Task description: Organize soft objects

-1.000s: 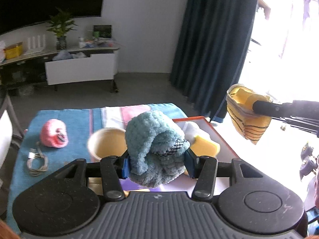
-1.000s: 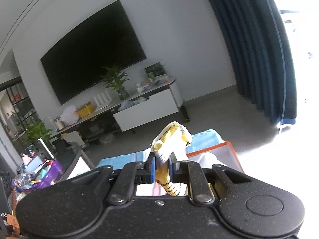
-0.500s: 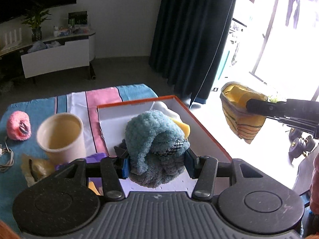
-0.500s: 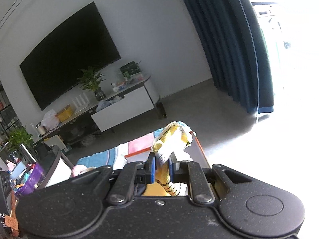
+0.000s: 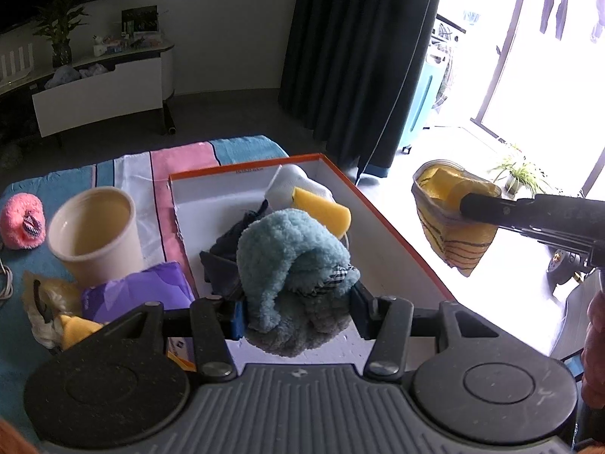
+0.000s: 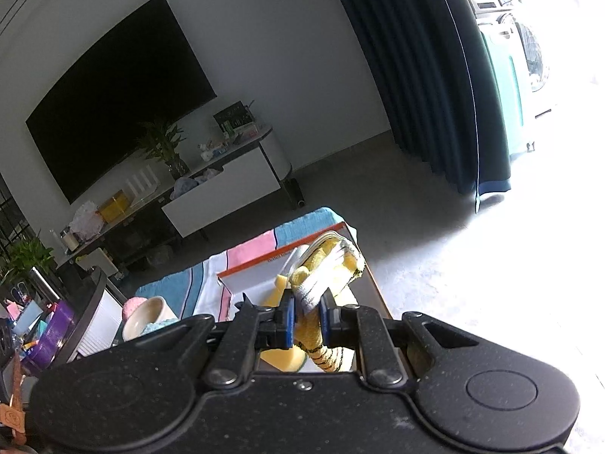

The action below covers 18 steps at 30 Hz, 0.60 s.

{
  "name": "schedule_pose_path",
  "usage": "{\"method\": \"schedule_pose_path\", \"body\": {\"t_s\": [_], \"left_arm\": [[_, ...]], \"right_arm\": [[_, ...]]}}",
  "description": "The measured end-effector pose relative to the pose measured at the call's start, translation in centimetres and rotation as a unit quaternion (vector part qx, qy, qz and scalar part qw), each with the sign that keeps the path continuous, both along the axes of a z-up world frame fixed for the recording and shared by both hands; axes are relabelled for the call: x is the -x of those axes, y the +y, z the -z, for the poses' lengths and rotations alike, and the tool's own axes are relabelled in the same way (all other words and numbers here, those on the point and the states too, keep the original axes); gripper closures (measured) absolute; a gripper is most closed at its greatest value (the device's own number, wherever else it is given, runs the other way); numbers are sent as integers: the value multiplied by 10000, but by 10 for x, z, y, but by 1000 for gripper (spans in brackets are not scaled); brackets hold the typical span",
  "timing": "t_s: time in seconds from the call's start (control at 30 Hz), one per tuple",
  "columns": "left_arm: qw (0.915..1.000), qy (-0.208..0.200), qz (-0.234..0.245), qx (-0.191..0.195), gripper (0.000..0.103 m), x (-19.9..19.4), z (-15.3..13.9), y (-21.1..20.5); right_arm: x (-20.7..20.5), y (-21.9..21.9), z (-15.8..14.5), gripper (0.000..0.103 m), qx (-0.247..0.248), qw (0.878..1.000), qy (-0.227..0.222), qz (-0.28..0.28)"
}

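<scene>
Your left gripper (image 5: 297, 312) is clamped on the blue fluffy item (image 5: 291, 265), held over the near end of the box (image 5: 401, 242). Your right gripper (image 6: 306, 321) pinches the yellow striped sock (image 6: 325, 265) by its cuff, out past the box's right rim. Let go there and the sock likely lands on the floor. Drop the blue item carelessly and it may catch the rim or bury the sponge (image 5: 321, 208).
</scene>
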<state>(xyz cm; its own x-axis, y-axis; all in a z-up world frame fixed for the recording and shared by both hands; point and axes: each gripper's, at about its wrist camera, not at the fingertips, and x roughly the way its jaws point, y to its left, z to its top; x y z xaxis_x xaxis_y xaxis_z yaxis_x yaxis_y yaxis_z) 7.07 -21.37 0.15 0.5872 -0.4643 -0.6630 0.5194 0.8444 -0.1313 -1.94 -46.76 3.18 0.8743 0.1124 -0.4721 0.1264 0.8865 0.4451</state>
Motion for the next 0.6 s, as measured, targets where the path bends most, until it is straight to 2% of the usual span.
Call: {"method": "schedule_pose_path", "body": {"t_s": [0.6], "left_arm": [[9994, 166, 214, -192, 50, 2, 19, -27]], "right_arm": [[-9, -2, 18, 85, 18, 9996, 269, -57]]}}
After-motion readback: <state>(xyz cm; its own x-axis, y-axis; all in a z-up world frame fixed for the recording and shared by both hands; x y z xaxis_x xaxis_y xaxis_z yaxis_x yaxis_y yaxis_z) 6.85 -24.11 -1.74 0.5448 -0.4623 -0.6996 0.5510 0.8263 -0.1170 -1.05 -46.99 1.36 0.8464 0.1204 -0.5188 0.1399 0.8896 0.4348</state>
